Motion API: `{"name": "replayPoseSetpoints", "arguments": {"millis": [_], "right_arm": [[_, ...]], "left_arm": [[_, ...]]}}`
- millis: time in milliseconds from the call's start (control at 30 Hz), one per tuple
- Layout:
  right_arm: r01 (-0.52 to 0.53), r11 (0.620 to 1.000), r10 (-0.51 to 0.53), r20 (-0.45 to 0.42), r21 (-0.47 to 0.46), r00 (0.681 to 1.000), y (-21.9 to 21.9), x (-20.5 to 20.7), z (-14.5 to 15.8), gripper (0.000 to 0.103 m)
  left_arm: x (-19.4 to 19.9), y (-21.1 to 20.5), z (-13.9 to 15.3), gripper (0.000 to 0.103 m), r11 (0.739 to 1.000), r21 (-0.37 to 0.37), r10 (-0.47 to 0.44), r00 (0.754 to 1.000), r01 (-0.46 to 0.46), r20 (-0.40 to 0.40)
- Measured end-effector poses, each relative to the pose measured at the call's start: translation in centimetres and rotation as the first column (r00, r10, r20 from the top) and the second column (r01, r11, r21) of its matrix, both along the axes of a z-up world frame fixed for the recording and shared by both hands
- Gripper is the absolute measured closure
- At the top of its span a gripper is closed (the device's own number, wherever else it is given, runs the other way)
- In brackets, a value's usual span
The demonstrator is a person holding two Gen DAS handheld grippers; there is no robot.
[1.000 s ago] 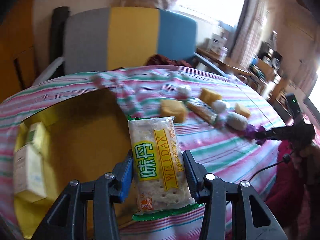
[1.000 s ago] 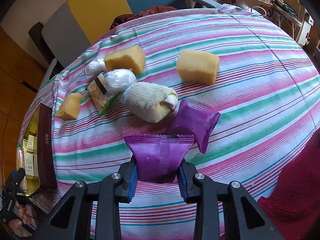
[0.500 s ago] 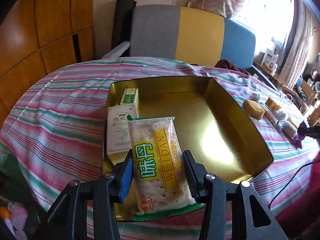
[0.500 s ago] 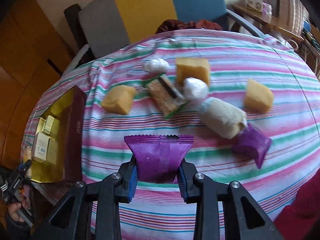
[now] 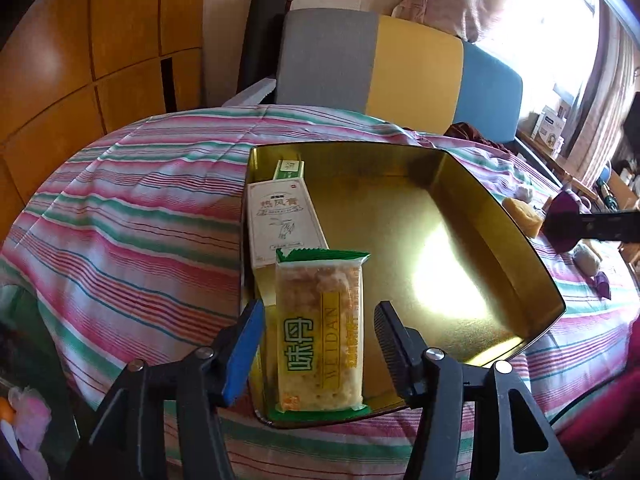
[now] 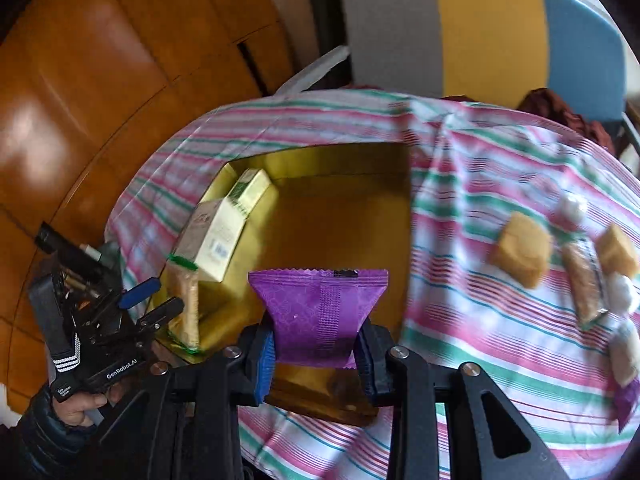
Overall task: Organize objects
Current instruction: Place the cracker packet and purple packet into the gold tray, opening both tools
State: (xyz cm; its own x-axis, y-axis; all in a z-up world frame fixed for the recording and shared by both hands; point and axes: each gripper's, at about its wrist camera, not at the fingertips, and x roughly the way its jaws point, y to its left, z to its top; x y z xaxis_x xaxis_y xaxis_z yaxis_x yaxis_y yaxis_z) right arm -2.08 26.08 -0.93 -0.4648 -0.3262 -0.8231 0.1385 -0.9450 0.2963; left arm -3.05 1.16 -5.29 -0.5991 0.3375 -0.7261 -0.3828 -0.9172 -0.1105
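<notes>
My left gripper (image 5: 318, 330) is open, its jaws standing apart on either side of a green-and-yellow cracker packet (image 5: 320, 332) that lies in the near left corner of the gold tin (image 5: 500, 220). A white box (image 5: 282, 220) and a green-topped box (image 5: 290, 168) lie along the tin's left wall. My right gripper (image 6: 316, 344) is shut on a purple snack packet (image 6: 318, 312) and holds it above the tin's (image 6: 340, 220) near edge. The left gripper (image 6: 148, 304) shows at the left of the right wrist view.
On the striped tablecloth (image 6: 480, 300) to the right of the tin lie yellow cake blocks (image 6: 522, 248), a brown snack bar (image 6: 584, 280), white wrapped balls (image 6: 618, 298) and another purple packet (image 6: 626, 400). A grey, yellow and blue chair (image 5: 400, 64) stands behind the table.
My left gripper has opened and let go of the cracker packet inside the tin. My right gripper has carried the purple packet left, from over the loose snacks to over the tin.
</notes>
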Motion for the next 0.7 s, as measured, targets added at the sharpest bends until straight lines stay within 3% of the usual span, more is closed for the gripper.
{"name": "replayPoseSetpoints", "arguments": {"millis": [267,367,700], "right_arm": [[-0.155,0.988,0.157,0.112,-0.021,0.981,-7.6,-1.9,-5.1,0.068],[-0.187,0.981,0.192,0.11,-0.056,0.975,-8.9,-2.0,-5.8,0.057],[-0.132,0.99,0.136,0.069,-0.057,0.988,-7.6,-1.1,-5.0,0.055]], "left_arm": [[0.0,-2.3,0.5,0.041,0.993,0.071,0.092,0.996,-0.093,0.017],[-0.1,-3.1,0.8,0.038,0.986,0.093,0.14,0.99,-0.142,0.027],[-0.2,-2.9,1.7,0.033,0.982,0.07,0.178,0.984,-0.177,0.0]]}}
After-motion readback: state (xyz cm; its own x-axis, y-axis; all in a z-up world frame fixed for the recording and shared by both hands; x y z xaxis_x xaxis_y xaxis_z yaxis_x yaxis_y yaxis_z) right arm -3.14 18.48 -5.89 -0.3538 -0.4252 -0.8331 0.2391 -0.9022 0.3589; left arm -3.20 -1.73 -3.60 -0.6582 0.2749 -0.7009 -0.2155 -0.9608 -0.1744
